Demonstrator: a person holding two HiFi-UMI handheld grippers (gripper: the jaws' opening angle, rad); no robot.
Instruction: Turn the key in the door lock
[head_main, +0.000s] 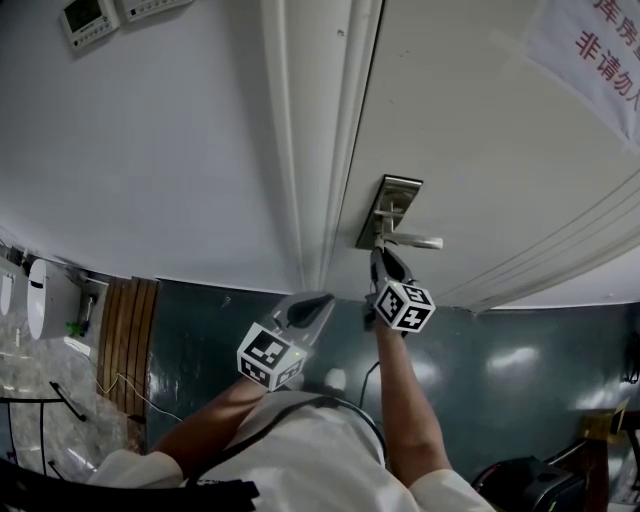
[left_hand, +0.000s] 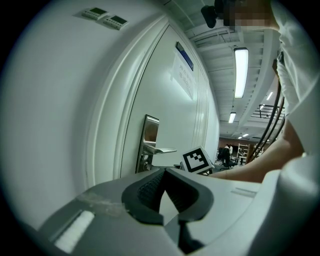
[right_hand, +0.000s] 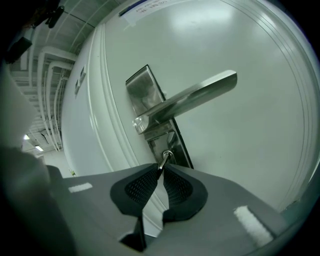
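The steel lock plate (head_main: 388, 208) with its lever handle (head_main: 416, 241) sits on the white door (head_main: 470, 130). My right gripper (head_main: 379, 252) points at the plate just below the handle. In the right gripper view its jaws (right_hand: 161, 168) are shut on the head of a small metal key (right_hand: 166, 158), which stands in the keyhole under the lever handle (right_hand: 197, 96). The key is tilted off vertical. My left gripper (head_main: 310, 305) hangs left of the lock, near the door frame, apart from the door. Its jaws (left_hand: 165, 171) are shut with nothing between them.
The white door frame (head_main: 312, 150) runs beside the lock. A paper notice with red print (head_main: 598, 40) hangs on the door. Wall control panels (head_main: 88, 18) sit at the upper left. A dark bag (head_main: 525, 485) lies on the green floor at lower right.
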